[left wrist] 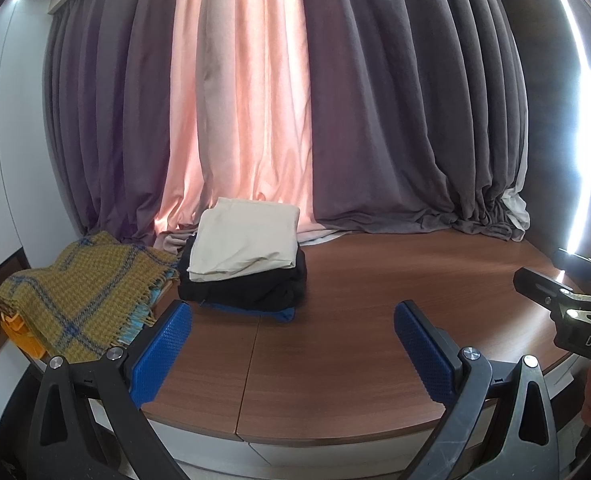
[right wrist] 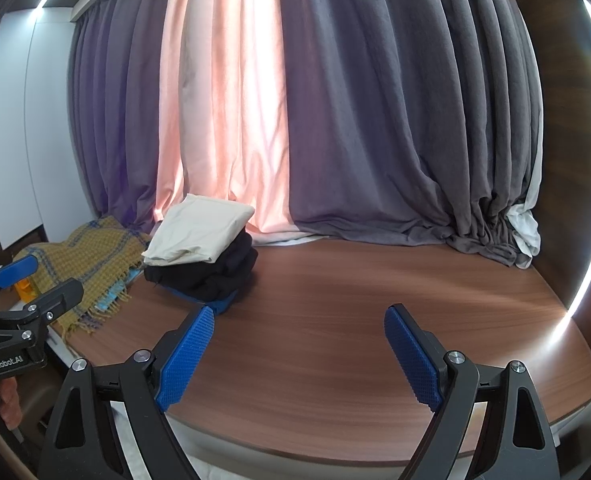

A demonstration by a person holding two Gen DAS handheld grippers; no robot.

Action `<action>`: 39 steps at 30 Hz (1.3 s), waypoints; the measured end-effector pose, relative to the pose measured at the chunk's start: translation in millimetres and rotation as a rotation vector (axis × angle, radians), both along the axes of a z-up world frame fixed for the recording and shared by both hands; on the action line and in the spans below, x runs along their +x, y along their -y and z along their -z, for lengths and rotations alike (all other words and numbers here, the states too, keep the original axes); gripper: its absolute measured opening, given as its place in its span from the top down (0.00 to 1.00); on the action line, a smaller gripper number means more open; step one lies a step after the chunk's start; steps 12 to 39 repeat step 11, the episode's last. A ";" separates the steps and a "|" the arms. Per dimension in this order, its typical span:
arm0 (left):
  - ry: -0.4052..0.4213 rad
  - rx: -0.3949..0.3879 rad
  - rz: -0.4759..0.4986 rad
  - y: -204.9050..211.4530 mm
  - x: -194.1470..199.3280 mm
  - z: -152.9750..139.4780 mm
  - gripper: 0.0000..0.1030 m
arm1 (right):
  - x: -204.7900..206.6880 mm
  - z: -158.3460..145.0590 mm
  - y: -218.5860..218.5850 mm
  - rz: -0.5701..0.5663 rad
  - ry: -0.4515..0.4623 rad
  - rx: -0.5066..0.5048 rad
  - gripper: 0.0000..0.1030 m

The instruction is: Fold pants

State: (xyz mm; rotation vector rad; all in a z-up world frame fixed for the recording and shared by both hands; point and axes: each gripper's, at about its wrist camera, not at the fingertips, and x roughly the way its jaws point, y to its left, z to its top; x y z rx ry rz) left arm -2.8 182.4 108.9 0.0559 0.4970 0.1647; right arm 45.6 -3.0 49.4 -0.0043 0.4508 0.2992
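Observation:
A stack of folded garments rests on the wooden table (left wrist: 375, 320) near the curtain: cream pants (left wrist: 243, 240) on top, a black garment (left wrist: 251, 288) under them, a blue one (left wrist: 279, 314) at the bottom. In the right wrist view the cream pants (right wrist: 199, 234) and black garment (right wrist: 211, 276) lie left of centre. My left gripper (left wrist: 293, 354) is open over bare table, short of the stack, nothing between its blue pads (left wrist: 161, 354). My right gripper (right wrist: 299, 360) is open too, empty, to the right of the stack. Each gripper shows at the edge of the other's view.
A mustard plaid blanket (left wrist: 79, 292) with fringe lies left of the stack over something orange (left wrist: 23, 336). Grey and pink curtains (left wrist: 335, 120) hang behind the table and pool on its back edge. The table's front edge (left wrist: 335, 436) is close below the grippers.

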 end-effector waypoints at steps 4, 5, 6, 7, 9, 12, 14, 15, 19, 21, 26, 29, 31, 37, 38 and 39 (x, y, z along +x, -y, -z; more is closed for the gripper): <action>0.002 -0.003 0.003 1.5 -1.6 0.2 0.00 | -0.2 0.3 0.0 0.000 0.001 0.000 0.14; 0.006 -0.002 0.002 1.6 -1.7 -0.1 0.00 | -0.2 0.3 -0.2 0.000 0.000 0.000 0.14; 0.007 0.000 0.000 2.1 -1.4 -0.6 0.00 | -0.2 0.3 -0.8 0.002 0.000 0.000 0.14; 0.009 0.003 -0.001 3.8 -2.7 -0.3 0.00 | -0.3 0.2 -0.9 0.003 0.000 0.001 0.14; 0.009 0.005 -0.004 5.4 -3.0 0.3 0.00 | 0.4 0.1 -1.2 0.002 -0.002 -0.001 0.14; 0.008 0.002 -0.006 6.4 -3.2 0.9 0.00 | -1.2 0.2 0.2 0.003 -0.002 0.001 0.14; 0.008 0.002 -0.006 6.4 -3.2 0.9 0.00 | -1.2 0.2 0.2 0.003 -0.002 0.001 0.14; 0.008 0.002 -0.006 6.4 -3.2 0.9 0.00 | -1.2 0.2 0.2 0.003 -0.002 0.001 0.14; 0.008 0.002 -0.006 6.4 -3.2 0.9 0.00 | -1.2 0.2 0.2 0.003 -0.002 0.001 0.14; 0.008 0.002 -0.006 6.4 -3.2 0.9 0.00 | -1.2 0.2 0.2 0.003 -0.002 0.001 0.14; 0.008 0.002 -0.006 6.4 -3.2 0.9 0.00 | -1.2 0.2 0.2 0.003 -0.002 0.001 0.14; 0.008 0.002 -0.006 6.4 -3.2 0.9 0.00 | -1.2 0.2 0.2 0.003 -0.002 0.001 0.14; 0.008 0.002 -0.006 6.4 -3.2 0.9 0.00 | -1.2 0.2 0.2 0.003 -0.002 0.001 0.14; 0.008 0.002 -0.006 6.4 -3.2 0.9 0.00 | -1.2 0.2 0.2 0.003 -0.002 0.001 0.14; 0.008 0.002 -0.006 6.4 -3.2 0.9 0.00 | -1.2 0.2 0.2 0.003 -0.002 0.001 0.14; 0.008 0.002 -0.006 6.4 -3.2 0.9 0.00 | -1.2 0.2 0.2 0.003 -0.002 0.001 0.14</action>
